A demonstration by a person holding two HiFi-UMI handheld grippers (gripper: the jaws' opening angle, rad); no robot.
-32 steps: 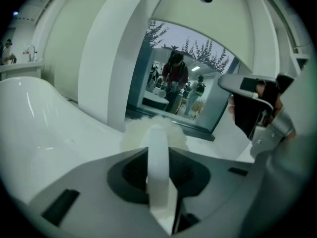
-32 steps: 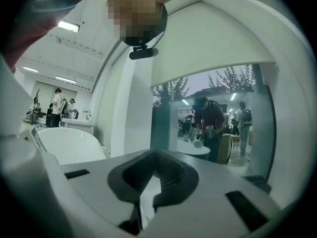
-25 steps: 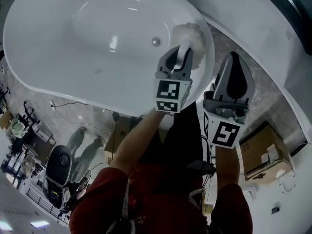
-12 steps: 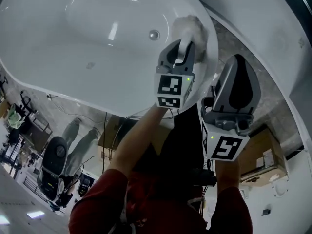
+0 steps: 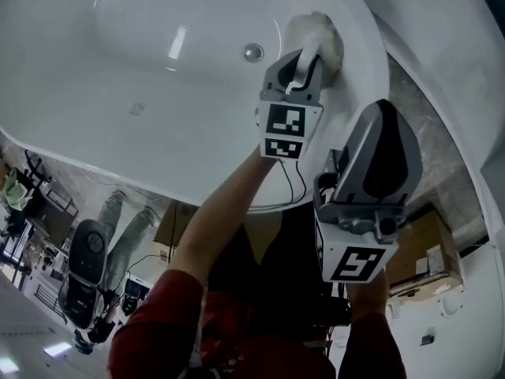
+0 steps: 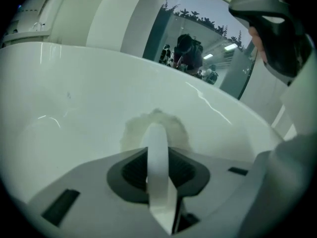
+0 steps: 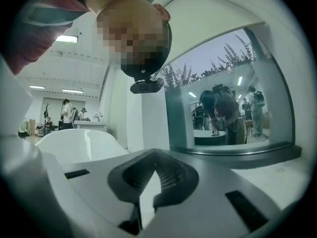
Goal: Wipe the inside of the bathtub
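The white bathtub (image 5: 118,77) fills the upper head view, its round drain (image 5: 253,52) near the middle. My left gripper (image 5: 309,54) reaches over the near rim and is shut on the white strap of a fluffy white cloth (image 5: 325,39), which presses against the tub's inner wall just right of the drain. In the left gripper view the cloth (image 6: 132,133) shows past the jaws, flat on the glossy tub wall (image 6: 74,108). My right gripper (image 5: 382,113) hangs above the tub's right rim, outside the tub, shut with nothing in it (image 7: 148,192).
A cardboard box (image 5: 430,251) sits on the floor at the right. An office chair (image 5: 83,271) and a person's legs (image 5: 118,212) are at the lower left. A glass pane (image 7: 223,98) with people behind it faces the right gripper.
The left gripper has pushed the cloth farther up and right along the tub wall. The right gripper has come closer to the head camera.
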